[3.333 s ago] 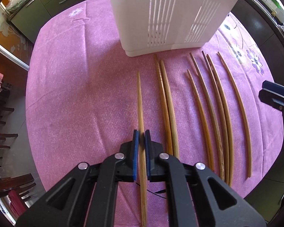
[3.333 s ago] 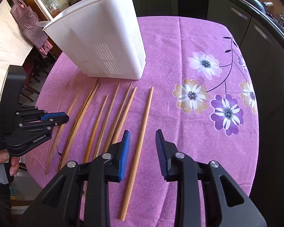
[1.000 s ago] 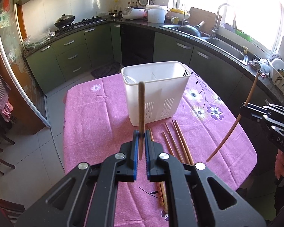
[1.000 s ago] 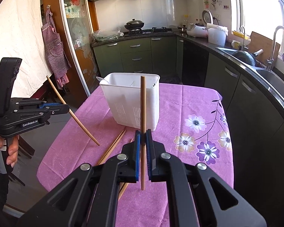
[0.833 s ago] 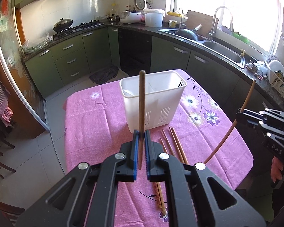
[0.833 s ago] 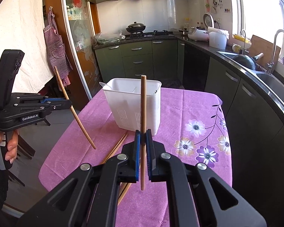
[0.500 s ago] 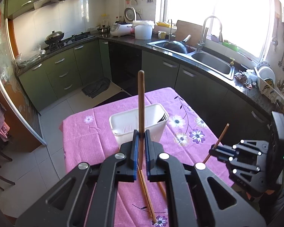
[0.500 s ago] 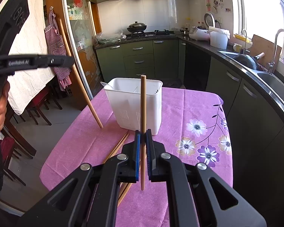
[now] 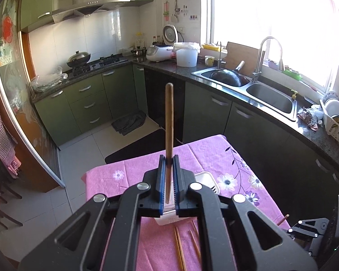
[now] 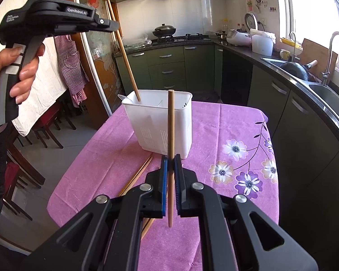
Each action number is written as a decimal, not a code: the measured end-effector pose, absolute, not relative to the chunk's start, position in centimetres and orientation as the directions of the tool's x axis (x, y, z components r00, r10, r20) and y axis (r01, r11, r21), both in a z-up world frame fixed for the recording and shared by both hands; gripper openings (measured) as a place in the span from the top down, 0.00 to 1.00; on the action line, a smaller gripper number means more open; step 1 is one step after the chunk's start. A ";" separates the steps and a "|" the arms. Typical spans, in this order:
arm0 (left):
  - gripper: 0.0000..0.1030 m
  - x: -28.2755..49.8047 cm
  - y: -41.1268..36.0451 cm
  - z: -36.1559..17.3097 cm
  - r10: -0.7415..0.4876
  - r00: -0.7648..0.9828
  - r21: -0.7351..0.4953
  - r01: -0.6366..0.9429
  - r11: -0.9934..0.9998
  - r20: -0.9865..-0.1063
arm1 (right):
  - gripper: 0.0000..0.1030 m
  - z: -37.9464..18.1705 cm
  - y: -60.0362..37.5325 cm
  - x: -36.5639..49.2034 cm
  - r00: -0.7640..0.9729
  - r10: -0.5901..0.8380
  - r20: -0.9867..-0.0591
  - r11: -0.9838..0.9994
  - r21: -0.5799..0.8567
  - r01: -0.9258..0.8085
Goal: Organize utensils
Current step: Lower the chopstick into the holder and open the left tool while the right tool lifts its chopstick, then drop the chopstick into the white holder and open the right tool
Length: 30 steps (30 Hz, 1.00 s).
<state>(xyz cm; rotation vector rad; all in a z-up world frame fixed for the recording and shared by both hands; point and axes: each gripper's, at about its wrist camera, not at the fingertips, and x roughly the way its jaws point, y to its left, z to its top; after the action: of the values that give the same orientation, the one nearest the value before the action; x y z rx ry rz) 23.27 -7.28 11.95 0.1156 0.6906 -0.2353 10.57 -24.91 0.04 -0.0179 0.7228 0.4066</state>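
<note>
Purple cloth covers our worktop [image 10: 115, 158], where the white caddy [image 10: 160, 124] stands ahead of our right hand-held gripper [image 10: 170, 176], which is clamped on an upright chopstick [image 10: 170, 122]. Our left hand-held gripper [image 9: 168, 174] pinches another chopstick [image 10: 126, 56], tip at the caddy's near-left corner. A tilt could catch the rim and tip it; loose chopsticks [image 10: 137, 174] lie below.

"GenRobot.AI" in white lettering along the left claw [image 10: 110, 26] body.
</note>
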 end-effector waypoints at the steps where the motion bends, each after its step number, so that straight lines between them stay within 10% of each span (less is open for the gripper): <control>1: 0.94 23.6 -7.2 11.1 -0.175 0.732 0.023 0.252 0.968 -0.659 | 0.94 0.3 -25.0 10.6 0.679 0.357 -0.641 0.922 0.125 -0.367; 19: 0.82 19.2 -6.4 7.5 -0.186 0.683 0.030 0.291 0.956 -0.707 | 0.93 13.1 -24.0 18.8 0.857 0.365 -0.364 0.930 0.189 -0.316; 30: 0.82 17.4 -6.3 5.3 -0.211 0.614 0.014 0.340 0.940 -0.761 | 0.93 7.3 -20.5 25.5 0.782 0.314 -0.538 0.949 0.146 -0.280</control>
<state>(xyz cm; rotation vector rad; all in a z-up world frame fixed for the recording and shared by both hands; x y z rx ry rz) 17.45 -6.35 5.30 0.1630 0.8530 -0.3190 25.45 -20.48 7.25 0.0596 0.5914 0.3206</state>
